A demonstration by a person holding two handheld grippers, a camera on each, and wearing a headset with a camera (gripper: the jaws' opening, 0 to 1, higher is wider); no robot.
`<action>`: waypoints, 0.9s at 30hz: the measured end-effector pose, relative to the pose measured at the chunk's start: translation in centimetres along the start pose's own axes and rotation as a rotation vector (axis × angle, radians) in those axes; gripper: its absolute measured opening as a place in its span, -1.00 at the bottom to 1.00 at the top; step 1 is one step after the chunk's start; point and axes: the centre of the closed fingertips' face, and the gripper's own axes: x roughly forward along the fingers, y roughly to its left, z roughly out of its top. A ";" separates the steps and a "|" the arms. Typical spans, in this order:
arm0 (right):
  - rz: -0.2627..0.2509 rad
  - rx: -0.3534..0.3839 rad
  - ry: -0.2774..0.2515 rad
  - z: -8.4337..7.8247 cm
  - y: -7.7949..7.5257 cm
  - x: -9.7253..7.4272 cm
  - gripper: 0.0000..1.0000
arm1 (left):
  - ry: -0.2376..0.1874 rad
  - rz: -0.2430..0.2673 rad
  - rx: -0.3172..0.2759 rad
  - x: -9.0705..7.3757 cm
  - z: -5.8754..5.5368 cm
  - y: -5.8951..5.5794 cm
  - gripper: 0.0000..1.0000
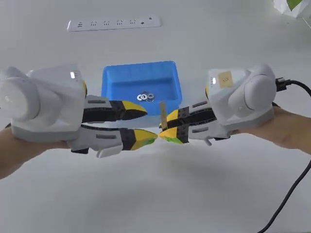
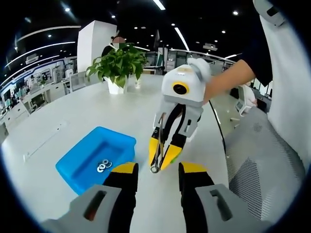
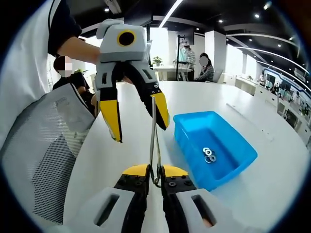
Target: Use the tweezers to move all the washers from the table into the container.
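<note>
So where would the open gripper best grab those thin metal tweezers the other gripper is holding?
Probably on the free stretch of the thin metal tweezers, beyond the right gripper, which is shut on one end. The open left gripper faces it, so coming straight on, with one jaw either side of the two slim arms, looks best, though a thin stem may slip.

The left tool [image 1: 146,124], jaws apart, and right tool [image 1: 168,127], clamped on tweezers [image 1: 163,114], met tip to tip just before the container [image 1: 141,68], blocking its near wall. Open bench [image 1: 160,194] lay either side; a cable [image 1: 291,189] crossed the near right.
</note>
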 end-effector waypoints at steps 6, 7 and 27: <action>-0.010 -0.007 -0.001 0.6 -0.3 -0.3 -0.80 | -0.010 0.070 -0.056 -2.3 -0.9 0.4 0.02; -0.011 -0.010 -0.001 0.7 -0.4 -0.3 -0.81 | -0.010 0.088 -0.079 -2.8 -1.1 0.6 0.07; -0.056 -0.079 -0.049 7.4 -2.8 -1.8 -0.81 | -0.036 0.267 -0.211 -7.2 -4.4 1.1 0.80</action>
